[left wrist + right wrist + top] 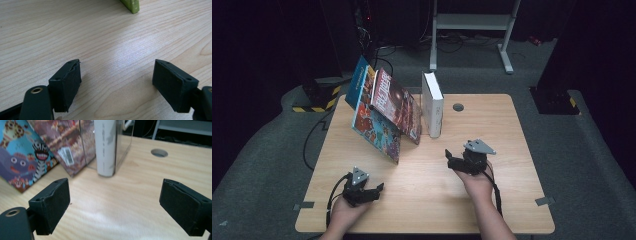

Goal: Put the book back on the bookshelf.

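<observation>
Starting at the counter's near-left corner, our left gripper rests low over bare wood with its jaws released and nothing between them. Toward the far-left part of the counter, the blue picture book and the red-brown book lean together, tilted to the right, and the red-brown one appears to rest against the white book, which stands upright near the far edge (its spine faces us). Right of centre, our right gripper points at that group, jaws spread wide and empty, still apart from it. We judge this the approach step; next we need to line the jaws up on one book's spine before closing.
</observation>
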Tool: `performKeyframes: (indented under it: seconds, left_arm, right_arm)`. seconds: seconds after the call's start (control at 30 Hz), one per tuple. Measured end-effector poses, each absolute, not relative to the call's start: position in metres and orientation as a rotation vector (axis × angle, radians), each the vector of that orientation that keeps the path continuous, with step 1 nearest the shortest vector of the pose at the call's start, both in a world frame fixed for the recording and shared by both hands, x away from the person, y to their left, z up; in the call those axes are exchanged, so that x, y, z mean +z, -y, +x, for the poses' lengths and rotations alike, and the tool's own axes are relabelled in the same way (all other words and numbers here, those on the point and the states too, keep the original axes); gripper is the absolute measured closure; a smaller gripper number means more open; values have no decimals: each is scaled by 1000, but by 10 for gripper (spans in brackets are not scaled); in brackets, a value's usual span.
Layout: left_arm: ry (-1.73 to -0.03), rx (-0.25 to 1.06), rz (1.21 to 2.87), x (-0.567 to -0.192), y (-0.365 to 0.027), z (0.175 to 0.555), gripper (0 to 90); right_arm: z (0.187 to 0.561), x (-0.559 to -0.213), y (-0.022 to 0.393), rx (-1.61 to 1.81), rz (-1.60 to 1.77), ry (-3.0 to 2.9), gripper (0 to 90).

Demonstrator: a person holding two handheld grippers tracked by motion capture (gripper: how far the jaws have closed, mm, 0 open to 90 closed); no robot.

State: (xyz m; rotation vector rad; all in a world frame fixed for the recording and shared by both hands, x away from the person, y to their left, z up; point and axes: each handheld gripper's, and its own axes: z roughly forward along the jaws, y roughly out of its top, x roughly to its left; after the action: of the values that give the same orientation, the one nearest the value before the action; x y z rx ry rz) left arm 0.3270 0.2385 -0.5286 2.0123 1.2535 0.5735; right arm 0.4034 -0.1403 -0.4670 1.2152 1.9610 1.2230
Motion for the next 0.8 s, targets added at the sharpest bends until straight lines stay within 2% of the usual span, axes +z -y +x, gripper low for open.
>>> performKeyframes:
  seconds: [0.6,0.8]
  left_arm:
    - [-1257,572,2013,-529,-238,327,214]
    - [-1257,566,2014,-529,-237,327,212]
  right_arm:
    - [361,-521,205,966,1361,-2027,100]
    - [360,-525,225,855,1438,-2113,113]
